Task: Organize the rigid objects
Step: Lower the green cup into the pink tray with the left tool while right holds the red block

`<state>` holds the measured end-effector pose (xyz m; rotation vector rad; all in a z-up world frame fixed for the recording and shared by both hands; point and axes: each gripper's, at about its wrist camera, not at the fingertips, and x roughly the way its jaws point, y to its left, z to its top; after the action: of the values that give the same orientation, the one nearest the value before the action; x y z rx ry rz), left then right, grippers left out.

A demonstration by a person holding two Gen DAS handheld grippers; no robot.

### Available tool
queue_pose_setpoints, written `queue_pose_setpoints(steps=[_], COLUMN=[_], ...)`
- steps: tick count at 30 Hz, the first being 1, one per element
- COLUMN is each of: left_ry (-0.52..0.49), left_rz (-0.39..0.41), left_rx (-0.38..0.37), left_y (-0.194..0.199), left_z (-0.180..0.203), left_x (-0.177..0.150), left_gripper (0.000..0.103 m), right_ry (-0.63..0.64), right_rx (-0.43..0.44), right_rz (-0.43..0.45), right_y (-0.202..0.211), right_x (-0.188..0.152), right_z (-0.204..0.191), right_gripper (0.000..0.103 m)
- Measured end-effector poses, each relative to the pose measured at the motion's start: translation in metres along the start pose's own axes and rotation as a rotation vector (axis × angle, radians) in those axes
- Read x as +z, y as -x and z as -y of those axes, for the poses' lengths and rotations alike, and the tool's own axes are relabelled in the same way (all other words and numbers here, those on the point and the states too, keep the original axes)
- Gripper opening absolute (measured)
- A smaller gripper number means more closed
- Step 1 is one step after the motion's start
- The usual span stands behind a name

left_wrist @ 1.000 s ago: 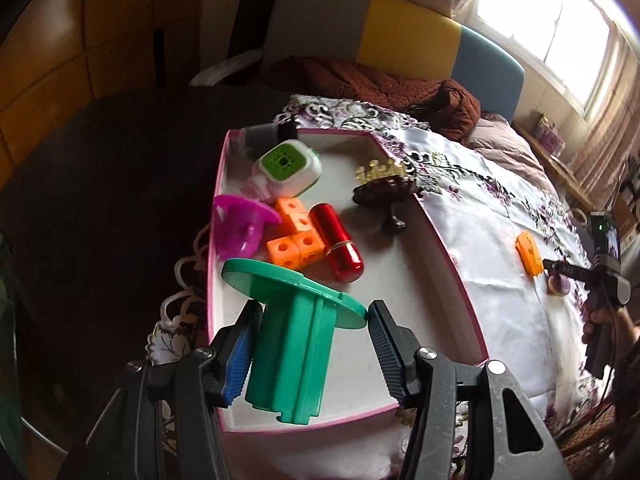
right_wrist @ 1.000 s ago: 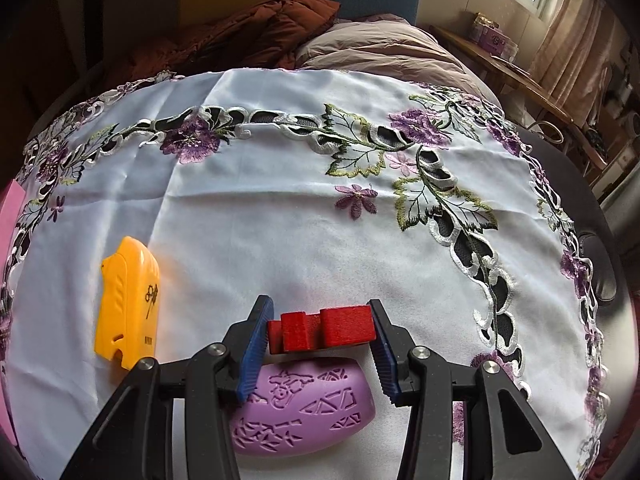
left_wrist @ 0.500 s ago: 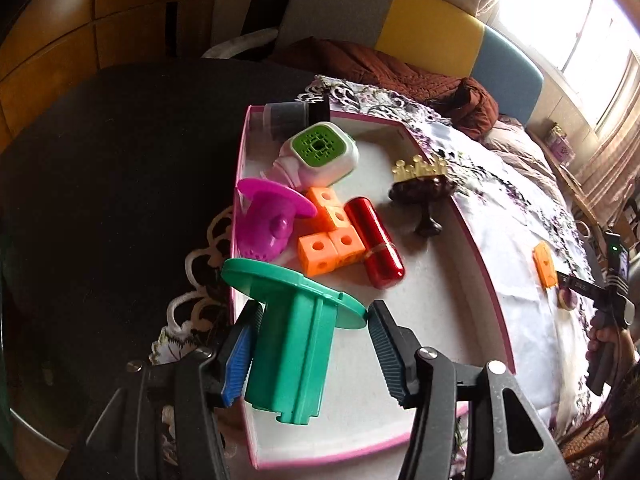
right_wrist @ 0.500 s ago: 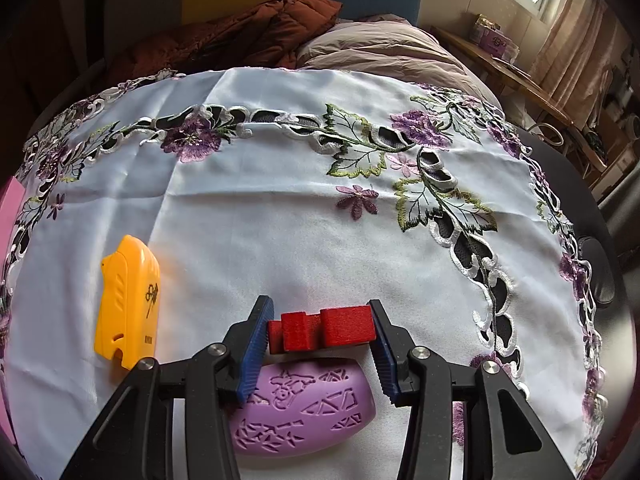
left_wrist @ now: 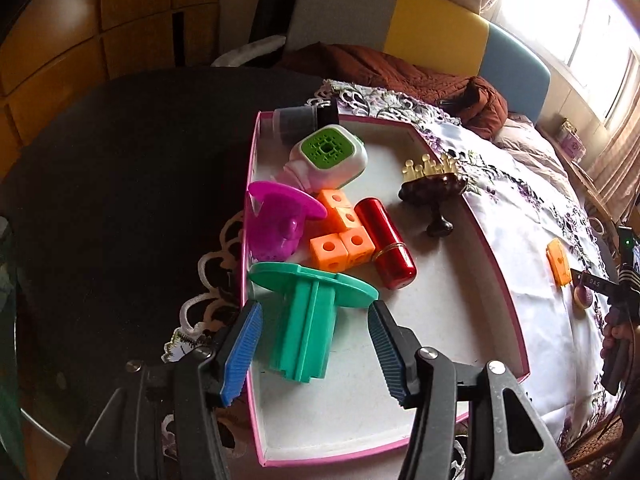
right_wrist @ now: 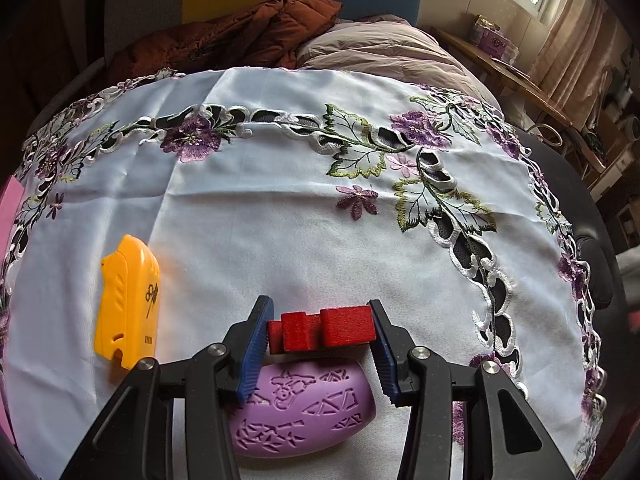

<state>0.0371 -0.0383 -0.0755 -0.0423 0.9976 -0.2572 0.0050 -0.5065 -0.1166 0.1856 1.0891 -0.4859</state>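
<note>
My left gripper (left_wrist: 314, 312) is shut on a green spool (left_wrist: 308, 320), its pads at the rim of the wide flange, and holds it over the near left part of a pink-rimmed tray (left_wrist: 496, 264). In the tray lie a red cylinder (left_wrist: 386, 248), orange cubes (left_wrist: 338, 240), a magenta piece (left_wrist: 280, 220), a white-and-green device (left_wrist: 330, 156), a dark cup (left_wrist: 298, 120) and a dark stand (left_wrist: 434, 192). My right gripper (right_wrist: 322, 326) is shut on a red block (right_wrist: 324, 328), just above a purple oval (right_wrist: 304, 408). A yellow case (right_wrist: 128, 300) lies to its left.
A white embroidered tablecloth (right_wrist: 280, 208) covers the table; bare dark tabletop (left_wrist: 120, 200) lies left of the tray. A brown jacket (right_wrist: 224, 36) and a beige cushion (right_wrist: 380, 48) sit on the bench behind. A hand (left_wrist: 616, 332) holding the right gripper shows at the far right.
In the left wrist view the tray and its contents have slid rightward while the green spool stays fixed between the pads. The right wrist view is unchanged.
</note>
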Motion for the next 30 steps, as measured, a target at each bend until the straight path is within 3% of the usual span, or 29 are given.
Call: queue_pose_setpoints(steps=[10, 23, 30], left_ry=[-0.023, -0.017, -0.004], left_rz=[0.028, 0.055, 0.058], left_rx=[0.067, 0.06, 0.053], left_y=[0.012, 0.026, 0.028], left_z=[0.007, 0.003, 0.001], left_x=[-0.003, -0.008, -0.008], left_gripper=[0.056, 0.056, 0.056], right_ry=[-0.004, -0.031, -0.062], right_rx=[-0.002, 0.01, 0.021], right_rz=[-0.001, -0.004, 0.053], right_y=[0.001, 0.004, 0.02], right_x=[0.0, 0.0, 0.004], right_z=[0.0, 0.001, 0.005], right_gripper=[0.047, 0.047, 0.047])
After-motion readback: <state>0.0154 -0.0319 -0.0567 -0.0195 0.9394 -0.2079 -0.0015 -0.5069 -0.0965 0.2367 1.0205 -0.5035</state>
